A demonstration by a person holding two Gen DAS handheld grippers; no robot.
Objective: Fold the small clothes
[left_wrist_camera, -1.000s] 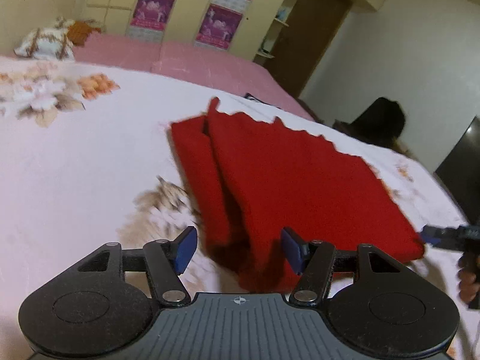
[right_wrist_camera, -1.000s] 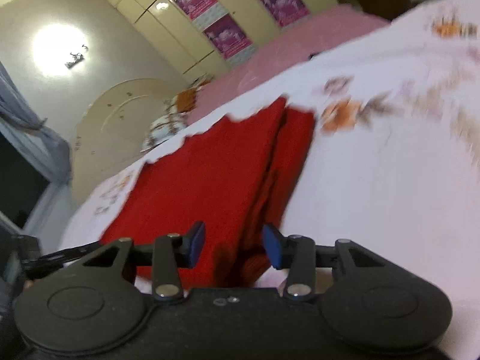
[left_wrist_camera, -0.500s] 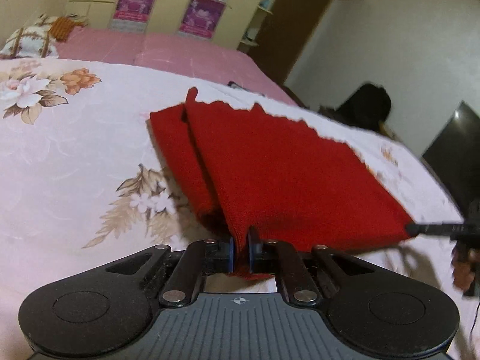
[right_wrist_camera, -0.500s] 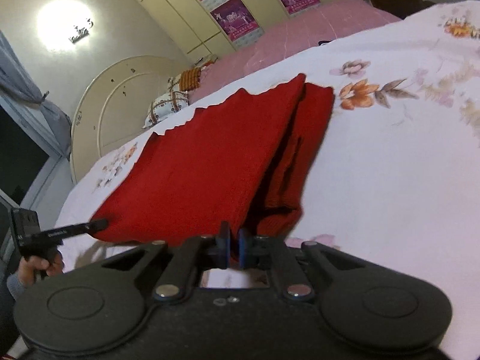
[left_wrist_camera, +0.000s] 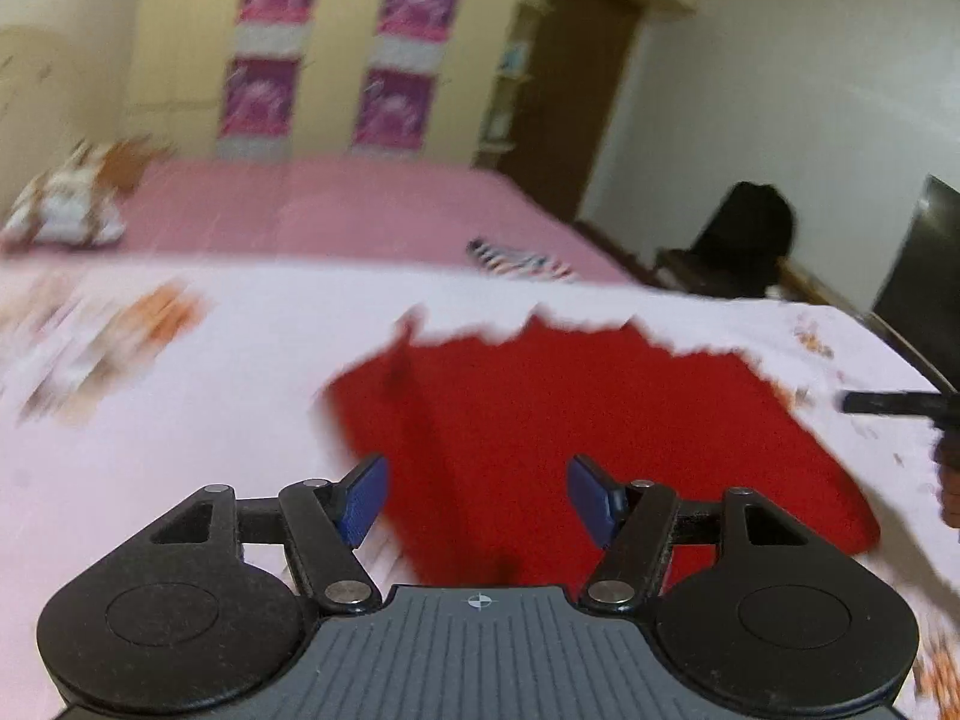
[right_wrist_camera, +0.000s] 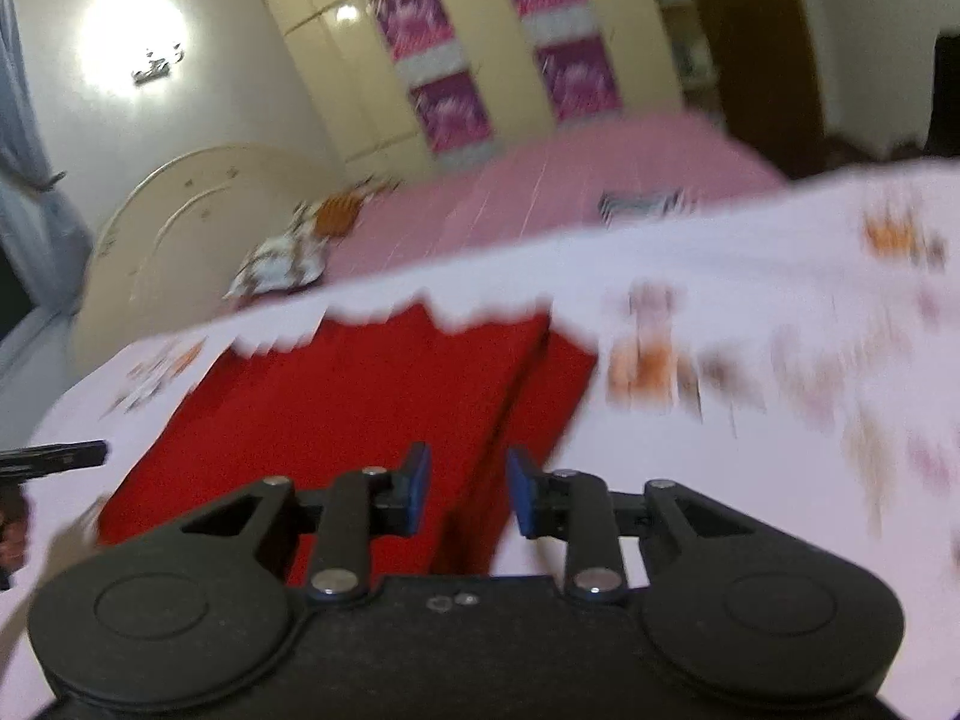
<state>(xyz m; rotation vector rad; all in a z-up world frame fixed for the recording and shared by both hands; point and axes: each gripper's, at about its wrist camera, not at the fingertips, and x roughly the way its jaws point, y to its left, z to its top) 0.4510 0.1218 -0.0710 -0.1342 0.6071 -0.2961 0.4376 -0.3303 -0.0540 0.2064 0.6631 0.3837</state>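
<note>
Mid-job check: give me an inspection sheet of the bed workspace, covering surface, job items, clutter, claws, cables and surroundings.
Surface: bed with white floral sheet, pink cover beyond it.
Job's things: red knit garment lying folded lengthwise on the sheet, scalloped far edge, one fold line near its left side.
Clutter: small striped item on the pink cover; patterned pillow at the headboard end.
Claws: left claw open, its jaws have just been opening, garment below, not gripped; right claw open, narrower gap, jaws also just opening, nothing pinched.
Cables: nothing seen.
Surroundings: cream wardrobe with purple posters, brown door, dark screen at right. Views are motion-blurred.
</note>
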